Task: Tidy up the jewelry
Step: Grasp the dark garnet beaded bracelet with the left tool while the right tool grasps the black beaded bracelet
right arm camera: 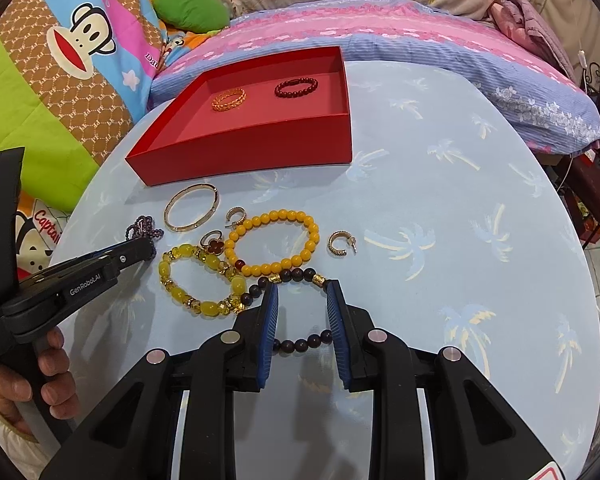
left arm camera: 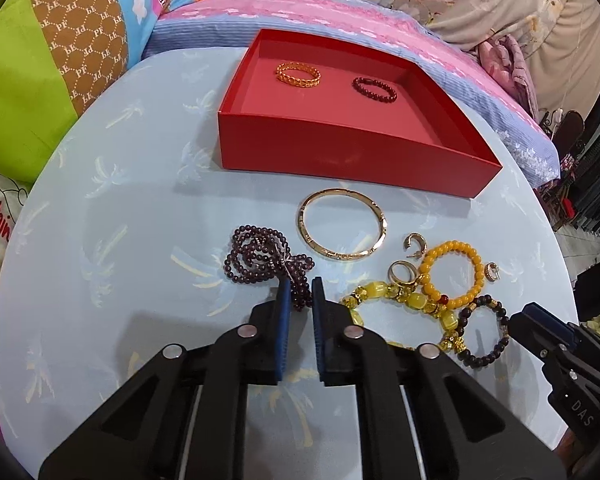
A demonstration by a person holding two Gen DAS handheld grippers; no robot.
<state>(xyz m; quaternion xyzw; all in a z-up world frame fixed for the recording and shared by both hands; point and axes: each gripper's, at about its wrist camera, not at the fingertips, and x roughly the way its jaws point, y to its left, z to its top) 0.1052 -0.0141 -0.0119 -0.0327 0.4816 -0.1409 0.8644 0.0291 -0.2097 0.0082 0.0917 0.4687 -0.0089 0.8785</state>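
Note:
A red box (left arm camera: 340,156) (right arm camera: 252,148) holds a gold chain bracelet (left arm camera: 298,75) (right arm camera: 229,100) and a dark red bead bracelet (left arm camera: 374,88) (right arm camera: 296,86). In front lie a gold bangle (left arm camera: 342,228) (right arm camera: 191,208), a purple bead string (left arm camera: 266,262), an orange bead bracelet (left arm camera: 452,274) (right arm camera: 272,242), a yellow chunky bracelet (right arm camera: 202,280), a dark bead bracelet (left arm camera: 486,330) (right arm camera: 296,308), a ring (right arm camera: 212,242) and two hoop earrings (right arm camera: 340,243). My left gripper (left arm camera: 299,290) is open around the purple string's end. My right gripper (right arm camera: 302,294) is open around the dark bead bracelet.
The round table (left arm camera: 120,240) (right arm camera: 460,200) has a pale blue palm-print cloth. A bed with pink and blue bedding (right arm camera: 380,28) and cartoon cushions (right arm camera: 60,60) surrounds its far side. The left gripper shows in the right wrist view (right arm camera: 140,250).

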